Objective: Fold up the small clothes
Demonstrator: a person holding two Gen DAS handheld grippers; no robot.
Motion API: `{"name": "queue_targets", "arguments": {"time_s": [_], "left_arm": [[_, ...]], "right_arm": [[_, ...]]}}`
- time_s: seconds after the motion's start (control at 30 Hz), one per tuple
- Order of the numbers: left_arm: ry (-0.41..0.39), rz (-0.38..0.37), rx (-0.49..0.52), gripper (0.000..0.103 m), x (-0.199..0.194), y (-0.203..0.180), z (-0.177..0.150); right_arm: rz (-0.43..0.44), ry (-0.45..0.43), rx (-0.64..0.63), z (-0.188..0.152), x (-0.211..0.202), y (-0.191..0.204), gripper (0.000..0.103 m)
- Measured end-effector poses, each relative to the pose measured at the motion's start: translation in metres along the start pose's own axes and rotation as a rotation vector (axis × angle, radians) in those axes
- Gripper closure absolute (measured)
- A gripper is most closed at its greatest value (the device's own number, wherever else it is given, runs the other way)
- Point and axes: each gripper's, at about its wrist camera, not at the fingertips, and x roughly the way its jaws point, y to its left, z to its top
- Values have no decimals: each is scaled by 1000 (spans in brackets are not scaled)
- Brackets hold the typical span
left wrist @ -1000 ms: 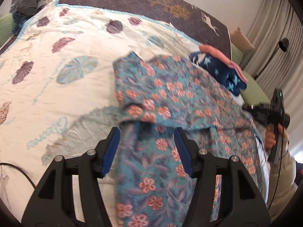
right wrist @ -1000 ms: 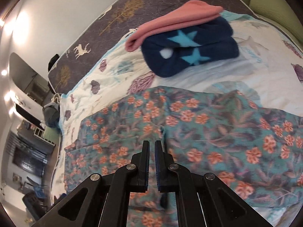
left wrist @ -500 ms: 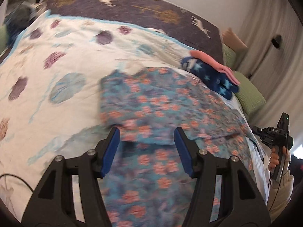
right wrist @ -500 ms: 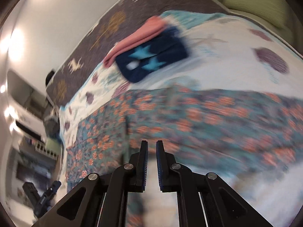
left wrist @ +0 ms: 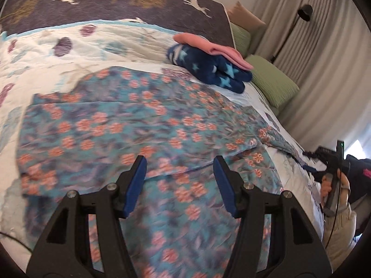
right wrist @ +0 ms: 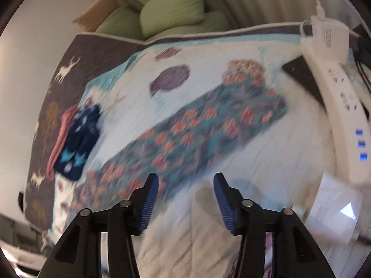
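A teal garment with orange flowers [left wrist: 139, 129] lies spread on the bed, its upper part folded over the lower. My left gripper [left wrist: 179, 185] is open and empty, hovering over the garment's near part. In the right wrist view one long sleeve or leg of the garment [right wrist: 197, 129] stretches across the quilt. My right gripper [right wrist: 183, 199] is open and empty, above the quilt just beside the garment's edge. It also shows in the left wrist view [left wrist: 329, 162], at the bed's right edge.
A folded stack, navy star fabric [left wrist: 213, 69] under a pink piece [left wrist: 208, 46], sits at the bed's far side. Green pillows [left wrist: 271, 83] lie beyond. A white power strip [right wrist: 336, 88], a dark phone [right wrist: 301, 74] and a paper [right wrist: 334, 208] lie at the right.
The right gripper has opened from shut and swung away to the garment's end near the bed's edge. The left gripper stays open and has shifted to the right over the garment.
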Motion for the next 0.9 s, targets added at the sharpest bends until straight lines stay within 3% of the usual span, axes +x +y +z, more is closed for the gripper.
{"name": "queue_targets", "arguments": {"time_s": [0.07,0.2,0.27,0.3,0.33,0.37,0.5,0.6,0.67,0.73,0.83,0.9], "left_arm": [[22,-21,4,42,12,-6,3],[62,-53,14,42,36,-18,4],[82,-53,15,42,44,-20,3],[94,-54,13,42,49,-19,2],[104,-55,10,42,52,-19,0],[108,-56,7,42,53,-18,-1],[99,-57,11,42,50,-16,-6],[94,-60,9,42,48,-15,-6],[88,-59,6,42,46,-13,-6],[84,-64,2,42,46,-12,-8],[81,-67,7,42,48,-11,-10],[84,-66,11,42,50,-12,-10]], "right_arm": [[-30,-12,33,13,11,-4,40],[-26,13,222,29,39,-26,40],[-20,-18,286,36,43,-32,43],[-30,-33,289,39,42,-30,62],[-46,-48,259,44,42,-23,96],[-42,-42,233,47,44,-19,99],[57,-42,170,51,41,5,100],[150,-70,10,45,28,49,100],[148,-59,-100,34,18,78,99],[127,-30,-106,27,12,82,81],[78,-13,48,19,5,44,52],[4,-18,129,14,2,13,52]]}}
